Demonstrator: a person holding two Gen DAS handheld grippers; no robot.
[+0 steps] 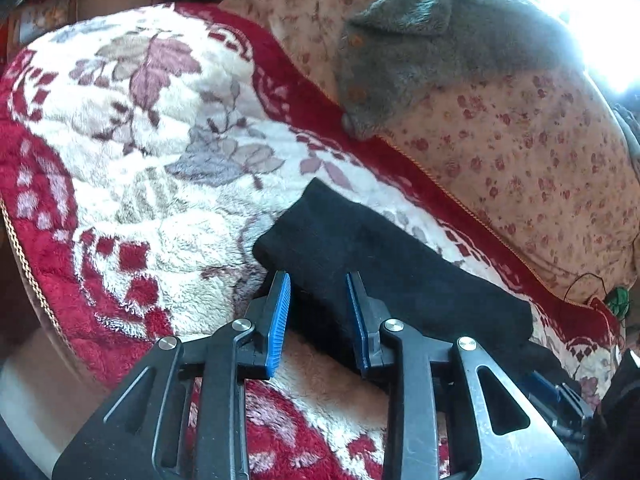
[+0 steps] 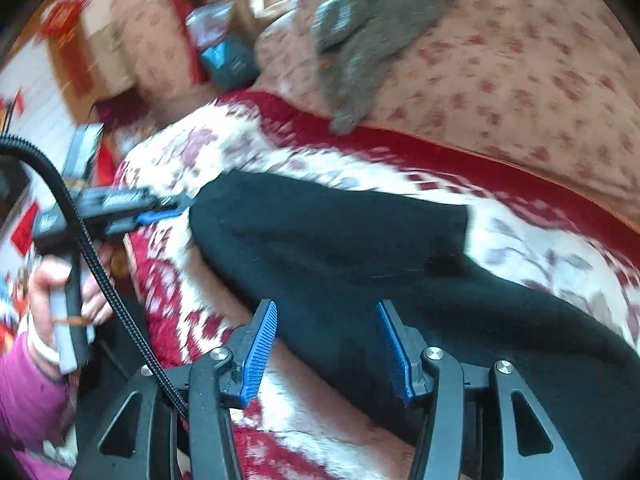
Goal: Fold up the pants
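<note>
Black pants [image 1: 384,264] lie folded lengthwise on a red and white floral blanket [image 1: 132,152]. My left gripper [image 1: 318,280] is open at the pants' near edge, its blue pads on either side of the cloth edge. In the right wrist view the pants [image 2: 340,240] stretch from centre to lower right. My right gripper [image 2: 326,312] is open over their near edge. The left gripper [image 2: 168,208] shows there at the pants' left end, held by a hand.
A grey fuzzy garment [image 1: 432,48] lies on a floral pillow [image 1: 520,152] behind the blanket. The blanket's left edge drops off the bed [image 1: 28,272]. Clutter and red decorations [image 2: 64,24] stand beyond the bed's left side.
</note>
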